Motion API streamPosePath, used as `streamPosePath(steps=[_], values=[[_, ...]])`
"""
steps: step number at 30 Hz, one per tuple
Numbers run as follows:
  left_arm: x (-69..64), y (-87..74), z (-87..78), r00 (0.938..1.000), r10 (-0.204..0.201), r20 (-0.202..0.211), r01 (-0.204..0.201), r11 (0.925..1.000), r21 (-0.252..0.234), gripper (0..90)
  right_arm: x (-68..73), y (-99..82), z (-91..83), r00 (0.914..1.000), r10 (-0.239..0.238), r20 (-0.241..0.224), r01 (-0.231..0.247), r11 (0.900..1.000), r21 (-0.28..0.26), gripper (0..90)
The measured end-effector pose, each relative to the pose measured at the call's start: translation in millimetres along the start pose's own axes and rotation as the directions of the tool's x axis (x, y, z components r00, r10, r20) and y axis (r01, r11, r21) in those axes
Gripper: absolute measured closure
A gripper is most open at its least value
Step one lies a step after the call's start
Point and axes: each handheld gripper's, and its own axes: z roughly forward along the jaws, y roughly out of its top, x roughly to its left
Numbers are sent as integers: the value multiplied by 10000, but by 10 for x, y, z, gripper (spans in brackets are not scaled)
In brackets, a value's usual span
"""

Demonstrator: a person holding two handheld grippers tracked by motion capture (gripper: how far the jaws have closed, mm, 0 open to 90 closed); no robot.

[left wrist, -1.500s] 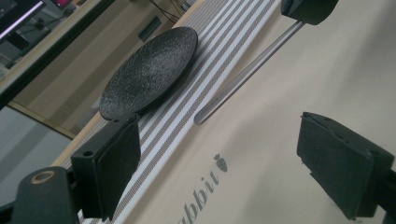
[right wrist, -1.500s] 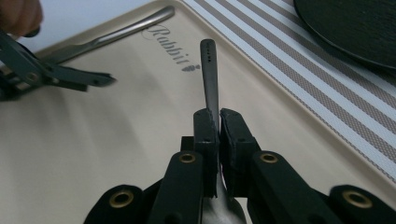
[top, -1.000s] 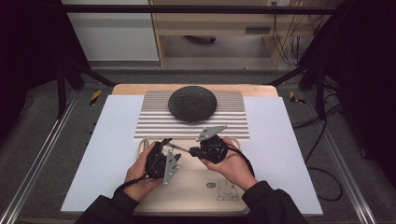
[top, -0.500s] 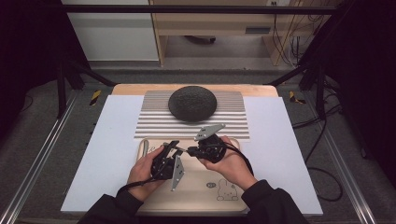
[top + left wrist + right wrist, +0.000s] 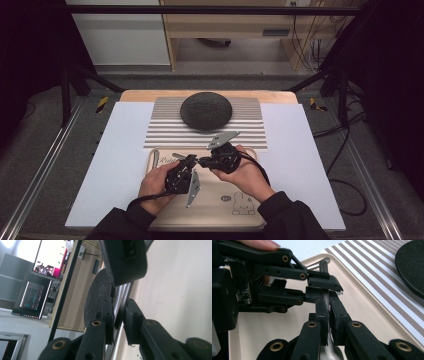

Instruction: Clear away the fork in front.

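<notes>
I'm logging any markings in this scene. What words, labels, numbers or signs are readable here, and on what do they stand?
"R...": cursive word at the far left corner of the beige tray, partly hidden by the left gripper; the rest is unreadable.
Small round mark beside the rabbit drawing on the tray: too small to read.
Monitor in the left gripper view: screen text blurred, unreadable.

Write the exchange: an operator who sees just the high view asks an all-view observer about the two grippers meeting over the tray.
Operator: Is the right gripper holding anything?
Observer: Yes. In its own view the right gripper is shut on a thin metal handle.
Operator: And the left gripper?
Observer: The left gripper has its jaws on either side of that handle, farther along it. They have just been closing; I cannot tell whether the pads press on it.
</notes>
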Motion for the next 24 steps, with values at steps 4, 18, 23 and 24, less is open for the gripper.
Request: streamPosePath(steps=[4,18,23,24], values=[[1,-8,-20,9998,173,79,-174,9998,29,836,-28,21,11,9993,227,-284,-223,9997,125,853],[-47,-21,-56,9974,465,555,-464,9989,-22,871,-121,87,-145,9953,813,-530,-842,9949,-557,713],[-54,-34,-73,9968,488,634,-488,9988,-17,871,-262,26,-267,9925,1218,-48,-1215,9863,-1116,671],[-47,-35,-81,9959,637,638,-645,9979,98,871,-288,8,-288,9910,1342,-29,-1335,9837,-1206,669]])
